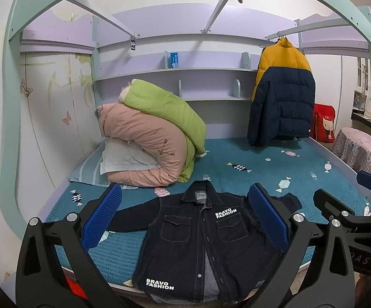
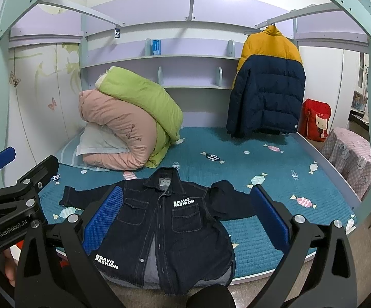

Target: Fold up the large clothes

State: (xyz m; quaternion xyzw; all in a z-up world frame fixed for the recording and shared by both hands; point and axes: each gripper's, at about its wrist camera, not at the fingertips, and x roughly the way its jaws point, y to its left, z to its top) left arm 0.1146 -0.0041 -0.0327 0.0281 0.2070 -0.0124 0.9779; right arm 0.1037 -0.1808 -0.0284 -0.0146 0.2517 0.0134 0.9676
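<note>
A dark denim jacket [image 1: 206, 241] with white "BRAVO FASHION" print lies face up on the teal bed cover [image 1: 275, 169], collar away from me, both sleeves spread sideways and the hem over the bed's front edge. It also shows in the right wrist view [image 2: 175, 225]. My left gripper [image 1: 185, 215] is open and empty, held above the jacket's front. My right gripper [image 2: 185, 215] is open and empty too, above the jacket; it shows at the right edge of the left wrist view [image 1: 344, 195]. The left gripper shows at the left edge of the right wrist view [image 2: 18, 164].
Folded pink and green quilts [image 1: 154, 138] on a pillow sit at the back left of the bed. A yellow and navy puffer jacket [image 1: 282, 92] hangs at the back right. A red bag [image 1: 323, 123] and a pink covered box [image 1: 357, 151] stand right of the bed.
</note>
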